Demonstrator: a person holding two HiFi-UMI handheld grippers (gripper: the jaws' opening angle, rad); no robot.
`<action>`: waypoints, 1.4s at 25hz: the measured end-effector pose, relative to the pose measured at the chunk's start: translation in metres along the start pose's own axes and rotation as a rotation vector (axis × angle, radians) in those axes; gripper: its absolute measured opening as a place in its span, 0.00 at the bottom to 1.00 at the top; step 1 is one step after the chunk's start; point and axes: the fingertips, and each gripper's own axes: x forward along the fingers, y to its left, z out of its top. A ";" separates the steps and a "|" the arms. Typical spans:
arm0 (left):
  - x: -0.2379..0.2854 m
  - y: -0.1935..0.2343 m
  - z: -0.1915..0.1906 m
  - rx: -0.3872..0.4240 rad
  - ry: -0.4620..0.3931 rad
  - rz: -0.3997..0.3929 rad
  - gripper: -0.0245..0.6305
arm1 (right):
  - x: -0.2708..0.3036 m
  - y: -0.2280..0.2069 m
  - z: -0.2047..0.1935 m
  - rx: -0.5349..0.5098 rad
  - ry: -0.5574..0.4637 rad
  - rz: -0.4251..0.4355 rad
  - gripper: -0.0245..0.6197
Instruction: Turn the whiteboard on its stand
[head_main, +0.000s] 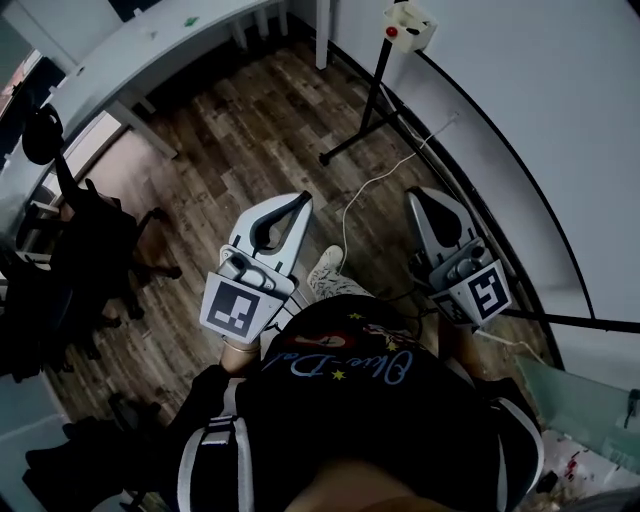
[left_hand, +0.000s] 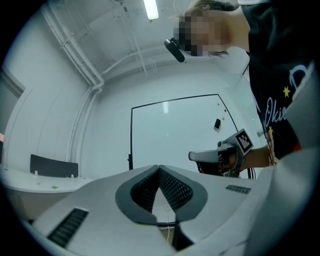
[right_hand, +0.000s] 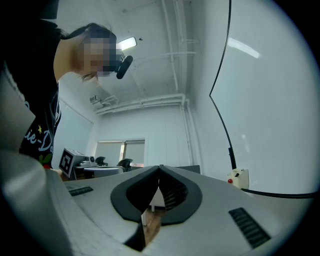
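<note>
Holding both pairs shut, we start at the left tongs (left_hand: 159, 168): their ribbed pads meet at the tips, and nothing sits between them. The right tongs (right_hand: 160, 168) are the same, closed tip to tip and empty, with only a sliver of wooden floor (head_main: 230, 150) showing through the gap behind the pads. Both point forward in front of the person's dark shirt (head_main: 350, 400), side by side but apart.

The whiteboard (head_main: 520, 100) stands at our right. It is a large white panel with a thin black edge, close beside the right tongs, and we see neither pair touching it. From the left gripper view it faces us square across the room, with a small dark piece (left_hand: 217, 123) stuck near its right edge.

A black stand strut (head_main: 365, 115) slants down to the floor near the board's far end. A pale box with a red button (head_main: 408, 27) sits at its top, and a white cable (head_main: 370, 185) trails from there towards our feet.

Farther left, a white bench (head_main: 130, 50) runs along the wall, and dark office chairs (head_main: 80, 250) crowd the floor below it.
</note>
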 end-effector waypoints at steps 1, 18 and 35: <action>0.000 0.006 -0.001 0.002 0.004 0.011 0.03 | 0.007 -0.002 0.000 0.004 -0.007 0.011 0.08; 0.055 0.088 -0.017 0.083 0.056 -0.005 0.03 | 0.097 -0.060 -0.033 0.033 -0.004 0.035 0.08; 0.104 0.144 -0.027 0.004 0.045 -0.047 0.03 | 0.141 -0.104 -0.048 0.026 -0.011 -0.027 0.08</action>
